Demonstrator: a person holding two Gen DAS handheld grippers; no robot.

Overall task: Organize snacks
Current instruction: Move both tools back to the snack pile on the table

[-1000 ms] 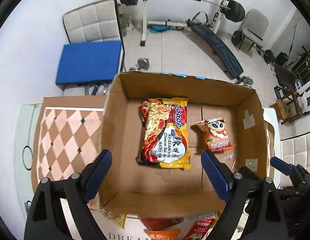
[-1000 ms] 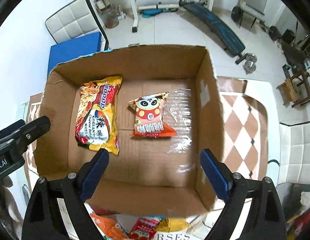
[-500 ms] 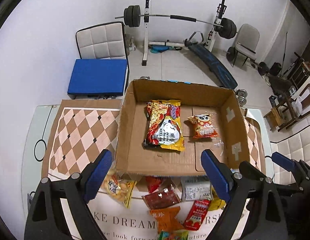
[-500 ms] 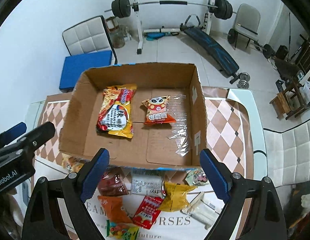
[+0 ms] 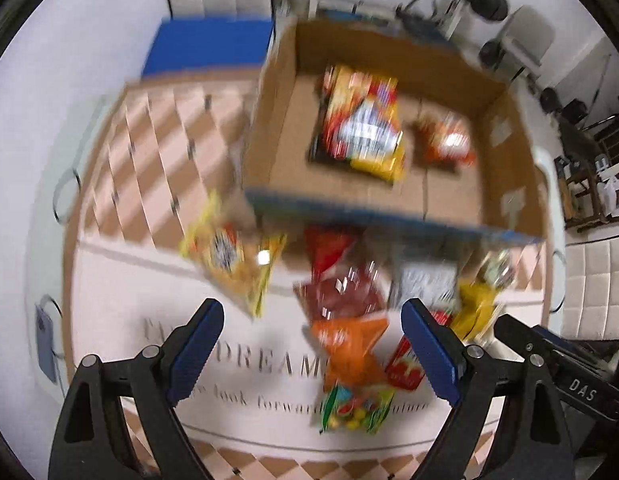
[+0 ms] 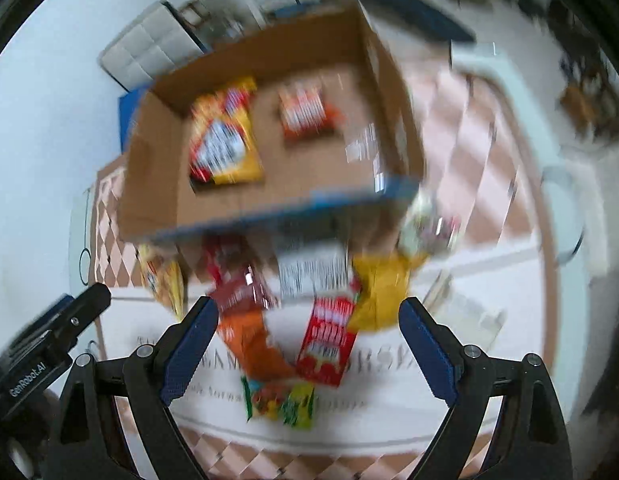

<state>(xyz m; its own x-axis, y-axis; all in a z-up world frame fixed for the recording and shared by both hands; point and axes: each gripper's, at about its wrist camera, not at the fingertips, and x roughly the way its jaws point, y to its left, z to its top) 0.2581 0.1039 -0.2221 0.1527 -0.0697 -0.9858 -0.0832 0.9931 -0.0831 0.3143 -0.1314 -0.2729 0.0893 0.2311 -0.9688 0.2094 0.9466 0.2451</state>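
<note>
Left wrist view: cardboard box (image 5: 265, 152) holds two packets, noodle packet (image 5: 363, 120) and small red packet (image 5: 447, 140); left hand-held gripper (image 5: 313, 344) gapes empty over the loose pile (image 5: 341, 300) on the surface (image 5: 117, 308). Right wrist view: right hand-held gripper (image 6: 309, 340) likewise spread, empty, above roughly eight unsorted packets including the red one (image 6: 327, 340); most sorting remains.

The cardboard box (image 5: 269, 120) stands on the table mat (image 5: 149, 140) at the twelve o'clock side of the left wrist view. In the box lie two packets: the noodle packet (image 5: 361, 120) toward nine o'clock, the small panda packet (image 5: 447, 140) beside it toward three o'clock, apart from each other. The loose snack packets (image 5: 341, 292) lie on the mat at the six o'clock side of the box, close against its near wall. Among them one packet (image 5: 229, 260) lies farthest toward nine o'clock, and the candy bag (image 5: 355, 404) lies farthest toward six o'clock. A chair (image 6: 149, 56) stands behind the box, toward eleven o'clock in the right wrist view.
</note>
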